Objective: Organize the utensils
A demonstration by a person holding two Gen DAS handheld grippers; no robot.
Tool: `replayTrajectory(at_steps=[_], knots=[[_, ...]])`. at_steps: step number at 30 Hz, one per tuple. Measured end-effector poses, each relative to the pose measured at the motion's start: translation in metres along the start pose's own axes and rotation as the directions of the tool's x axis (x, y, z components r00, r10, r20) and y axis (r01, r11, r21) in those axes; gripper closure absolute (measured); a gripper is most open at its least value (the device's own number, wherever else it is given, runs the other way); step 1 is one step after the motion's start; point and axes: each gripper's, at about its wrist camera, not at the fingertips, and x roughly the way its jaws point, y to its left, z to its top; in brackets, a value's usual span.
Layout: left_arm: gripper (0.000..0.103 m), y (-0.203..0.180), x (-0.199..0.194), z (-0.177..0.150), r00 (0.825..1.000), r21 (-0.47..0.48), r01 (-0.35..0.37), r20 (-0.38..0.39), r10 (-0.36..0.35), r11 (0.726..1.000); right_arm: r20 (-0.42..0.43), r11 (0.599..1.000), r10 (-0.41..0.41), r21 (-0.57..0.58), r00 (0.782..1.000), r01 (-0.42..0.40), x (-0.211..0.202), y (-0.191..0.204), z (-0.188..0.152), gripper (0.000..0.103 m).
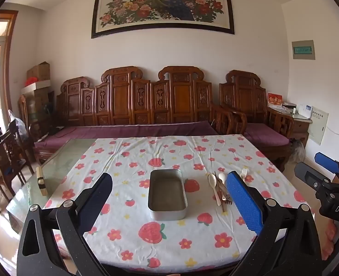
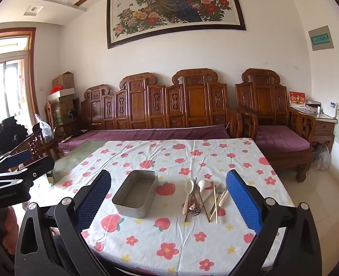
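While the left wrist view is taken first, the left gripper (image 1: 169,197) is seen spread wide with nothing between its fingers (image 1: 244,201), held above the near part of the table (image 1: 61,161). A metal tin (image 1: 167,194) is found squarely between those fingers on the flowered cloth (image 1: 169,237), its inside bare. Just to the right of the tin, a heap of utensils (image 1: 220,189) is partly hidden behind the blue right finger; a pale spoon (image 1: 214,187) and a small fork (image 1: 244,174) can be picked out. Further right of the tin, at the picture's edge, the right gripper (image 1: 312,169) is glimpsed side-on, its two fingers apart. To the left of the tin, a small wooden block (image 1: 42,181) is stood on the bare glass.

Over to the right wrist view: the right gripper (image 2: 168,195) is likewise released, fingers (image 2: 244,203) wide and nothing grasped. The tin (image 2: 135,194) is seen toward the left finger, and the utensils (image 2: 204,199) lie just right of the tin, close to the blue right finger: spoons (image 2: 189,191), chopsticks (image 2: 215,203) and darker metal pieces crossed over one another. Far left of the tin, the left gripper (image 2: 29,161) is caught at the edge, and a carved bench (image 2: 160,110) stands beyond the tin against the wall.
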Motion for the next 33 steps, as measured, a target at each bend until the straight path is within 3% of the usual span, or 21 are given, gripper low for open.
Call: replayTrajectory(at_steps=[33], knots=[[0.006, -0.0003, -0.0006, 0.0001, 1.0, 0.01, -0.005, 0.005, 0.005, 1.0, -0.005, 1.0, 0.003, 0.005, 1.0, -0.003, 0.0002, -0.0008, -0.001, 0.003]])
